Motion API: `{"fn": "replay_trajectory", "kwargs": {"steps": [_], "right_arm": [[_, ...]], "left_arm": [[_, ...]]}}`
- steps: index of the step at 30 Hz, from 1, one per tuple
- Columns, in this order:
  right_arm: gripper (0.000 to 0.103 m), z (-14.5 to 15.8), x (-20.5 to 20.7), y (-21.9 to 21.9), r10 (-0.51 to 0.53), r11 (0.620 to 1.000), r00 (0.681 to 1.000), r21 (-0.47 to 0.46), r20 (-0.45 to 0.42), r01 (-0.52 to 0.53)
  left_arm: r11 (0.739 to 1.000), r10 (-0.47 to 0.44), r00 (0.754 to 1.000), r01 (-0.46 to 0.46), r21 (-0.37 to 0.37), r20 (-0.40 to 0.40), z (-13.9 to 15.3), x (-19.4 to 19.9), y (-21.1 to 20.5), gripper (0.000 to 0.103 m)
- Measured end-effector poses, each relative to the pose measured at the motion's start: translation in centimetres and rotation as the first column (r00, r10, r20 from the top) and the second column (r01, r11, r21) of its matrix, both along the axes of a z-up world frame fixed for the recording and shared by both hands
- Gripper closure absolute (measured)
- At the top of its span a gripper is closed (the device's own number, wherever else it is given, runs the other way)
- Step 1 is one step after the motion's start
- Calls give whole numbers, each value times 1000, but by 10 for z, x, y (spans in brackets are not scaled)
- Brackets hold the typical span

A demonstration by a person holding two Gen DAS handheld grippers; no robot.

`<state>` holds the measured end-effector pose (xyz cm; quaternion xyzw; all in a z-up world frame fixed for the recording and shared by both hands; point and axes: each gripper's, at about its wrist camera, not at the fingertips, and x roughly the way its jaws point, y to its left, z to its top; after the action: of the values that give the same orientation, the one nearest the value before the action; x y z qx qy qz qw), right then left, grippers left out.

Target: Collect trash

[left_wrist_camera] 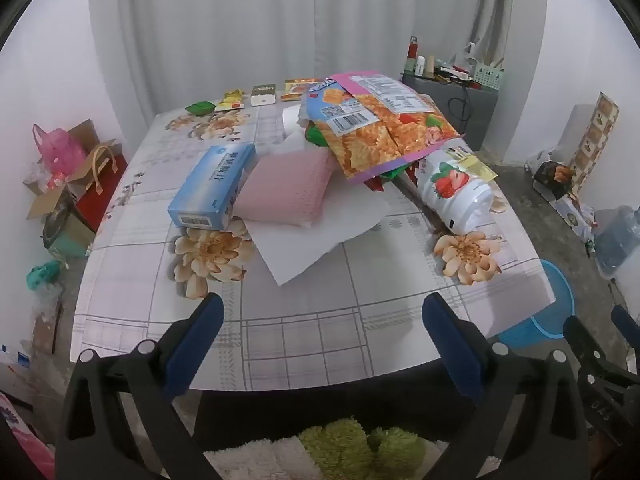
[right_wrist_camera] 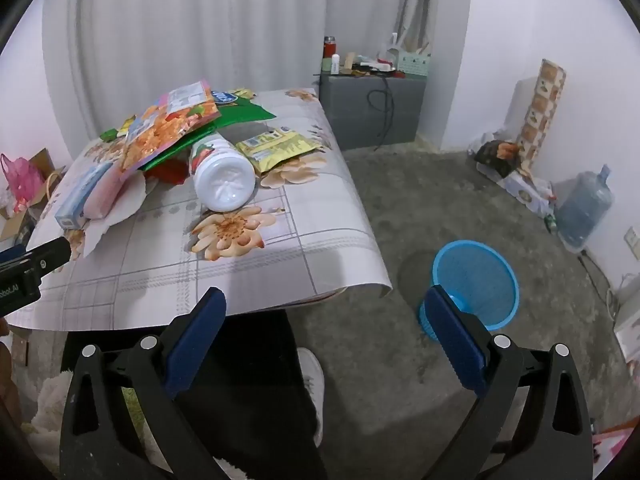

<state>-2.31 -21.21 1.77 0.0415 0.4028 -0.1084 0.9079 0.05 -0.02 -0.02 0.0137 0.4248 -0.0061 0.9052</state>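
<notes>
A heap of trash lies on the flowered table (left_wrist_camera: 304, 332): a blue box (left_wrist_camera: 212, 186), a pink pack (left_wrist_camera: 286, 190) on white paper (left_wrist_camera: 320, 240), a big orange snack bag (left_wrist_camera: 380, 128) and a white strawberry bottle (left_wrist_camera: 456, 190) on its side. In the right wrist view the bottle (right_wrist_camera: 222, 178) lies beside a yellow wrapper (right_wrist_camera: 280, 148). A blue bin (right_wrist_camera: 474, 280) stands on the floor right of the table. My left gripper (left_wrist_camera: 322, 320) hangs open over the table's near edge, empty. My right gripper (right_wrist_camera: 324, 316) is open and empty above the table corner and floor.
Small packets (left_wrist_camera: 240, 100) line the table's far edge. A grey cabinet (right_wrist_camera: 372, 108) with clutter stands behind. Boxes and bags (left_wrist_camera: 68, 184) crowd the floor at left. A water jug (right_wrist_camera: 584, 208) and cartons sit by the right wall. A person's legs and shoe (right_wrist_camera: 314, 376) are below.
</notes>
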Motion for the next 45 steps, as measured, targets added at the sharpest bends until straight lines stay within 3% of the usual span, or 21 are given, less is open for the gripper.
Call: {"fn": "replay_trajectory", "kwargs": {"steps": [45], "right_arm": [[8, -2, -1, 1, 2, 1000, 1000, -6, -11, -2]], "left_arm": [[999, 25, 1000, -26, -22, -15, -4, 1, 7, 6]]}}
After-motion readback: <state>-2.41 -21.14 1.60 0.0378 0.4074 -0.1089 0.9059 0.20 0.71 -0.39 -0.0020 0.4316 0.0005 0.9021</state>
